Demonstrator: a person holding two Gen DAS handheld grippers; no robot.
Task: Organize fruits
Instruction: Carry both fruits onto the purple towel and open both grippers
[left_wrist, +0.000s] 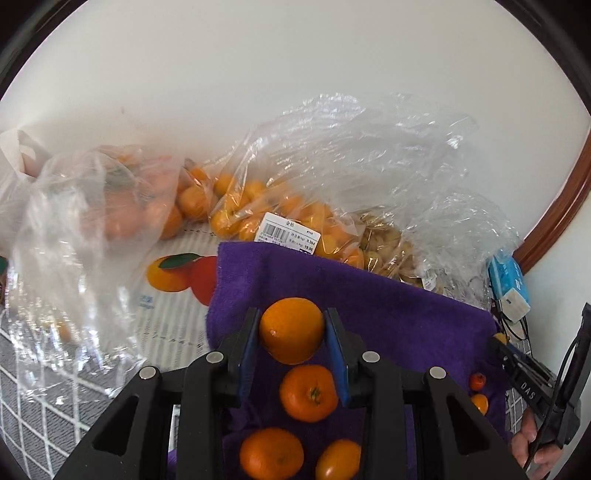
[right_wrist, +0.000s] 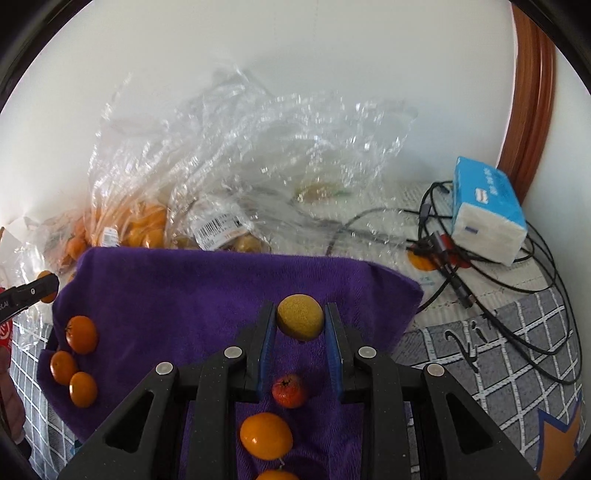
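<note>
We find the largest container to be the crumpled clear bag (left_wrist: 369, 155) against the white wall (left_wrist: 258, 55); it holds many small orange fruits behind a barcode label (left_wrist: 290, 232). A second clear bag (left_wrist: 388, 254) just right of it holds pale yellowish fruits, though the glare on the plastic keeps us from naming them with confidence. A third bag (left_wrist: 92, 206), at left, holds larger oranges, blurred.

In front of the bags lies a purple towel (left_wrist: 388, 314), spread on a mat printed with oranges (left_wrist: 173, 273), which lies over a grey grid-patterned cloth (right_wrist: 517, 350). On the towel we count three oranges (right_wrist: 75, 363) grouped near its left edge, and a small red fruit (right_wrist: 290, 390) and an orange one (right_wrist: 266, 435) in a line near its right part.

The left gripper (left_wrist: 291, 332) is clenched on an orange (left_wrist: 291, 330), held over the towel ahead of the three-orange group. The right gripper (right_wrist: 301, 321) grasps a yellow fruit (right_wrist: 301, 317), also over the towel, beyond the red fruit.

At far right, a blue tissue pack (right_wrist: 487, 218) rests on tangled black cables (right_wrist: 498, 295). A brown wooden trim (right_wrist: 528, 92) curves up the wall.
</note>
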